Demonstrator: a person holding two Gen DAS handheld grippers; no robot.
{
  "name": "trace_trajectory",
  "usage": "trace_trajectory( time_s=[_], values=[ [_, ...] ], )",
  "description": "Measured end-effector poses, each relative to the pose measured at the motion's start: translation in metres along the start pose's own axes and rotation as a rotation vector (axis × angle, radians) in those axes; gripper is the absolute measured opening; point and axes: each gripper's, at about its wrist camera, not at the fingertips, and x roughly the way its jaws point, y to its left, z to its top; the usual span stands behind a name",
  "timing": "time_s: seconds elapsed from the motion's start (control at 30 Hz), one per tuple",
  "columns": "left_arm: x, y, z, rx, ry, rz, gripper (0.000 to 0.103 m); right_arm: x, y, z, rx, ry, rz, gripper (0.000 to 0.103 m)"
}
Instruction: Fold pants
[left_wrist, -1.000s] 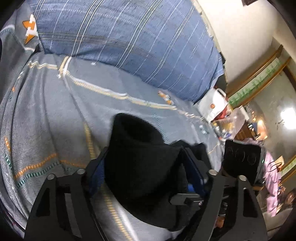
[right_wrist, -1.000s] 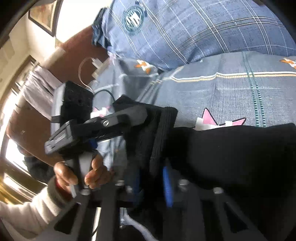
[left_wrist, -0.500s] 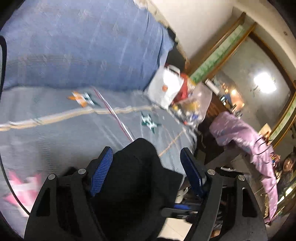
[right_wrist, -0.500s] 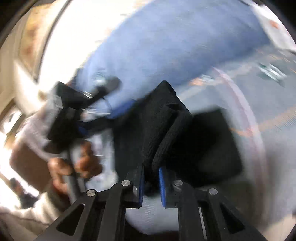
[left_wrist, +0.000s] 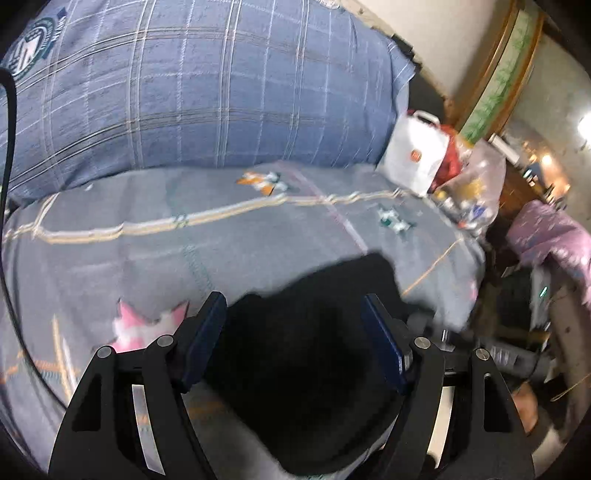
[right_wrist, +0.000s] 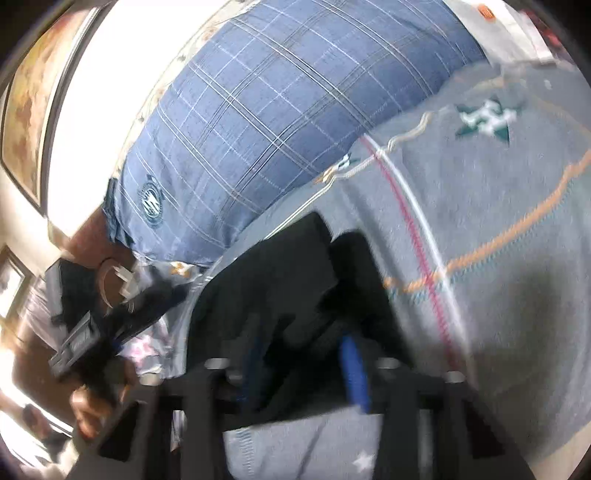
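Pants (left_wrist: 317, 354), black and bunched, lie on the grey patterned bedspread (left_wrist: 155, 258) near its front edge, below the blue plaid pillow (left_wrist: 207, 96). Their long axis seems to run away toward the pillow, though blur hides the ends. The left gripper (left_wrist: 293, 325) has its fingers spread wide around the cloth. The right gripper (right_wrist: 303, 362) looks closed on a fold.

Blue pillow (left_wrist: 207, 92) blocks far side; bags (left_wrist: 417, 155) crowd bedspread (left_wrist: 110, 258) corner.
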Motion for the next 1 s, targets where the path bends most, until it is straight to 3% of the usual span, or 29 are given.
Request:
trace_trajectory(
  time_s=[0.07,0.2,0.3,0.4,0.47,0.53,0.67,0.83,1.0],
  values=[
    [0.004,-0.001,-0.012,0.007,0.0,0.031,0.076,-0.002,0.01,0.005,-0.089,-0.012,-0.082,0.019],
    [0.034,-0.008,-0.025,0.056,0.022,0.153,0.076,0.005,0.0,-0.001,-0.112,0.022,-0.171,0.019],
    [0.046,-0.006,-0.023,0.059,0.018,0.169,0.08,0.0,-0.003,-0.003,-0.108,0.016,-0.195,0.021],
    [0.037,0.001,-0.017,0.016,0.026,0.135,0.08,-0.022,0.004,0.006,-0.128,-0.041,-0.246,0.025],
    [0.023,0.006,-0.014,-0.012,-0.001,0.122,0.08,-0.031,0.017,0.012,-0.18,-0.058,-0.202,0.027],
    [0.009,0.01,-0.014,-0.031,-0.022,0.142,0.08,-0.03,0.033,0.018,-0.231,-0.052,-0.132,0.036],
    [0.002,0.014,-0.024,-0.051,-0.017,0.162,0.08,0.008,0.058,0.024,-0.306,-0.002,-0.054,0.039],
    [0.036,0.022,-0.027,-0.075,0.04,0.156,0.081,0.069,0.058,0.026,-0.33,0.076,-0.123,0.039],
    [0.062,0.027,-0.009,-0.074,0.036,0.129,0.085,0.089,0.042,0.039,-0.293,0.051,-0.129,0.039]
  ],
)
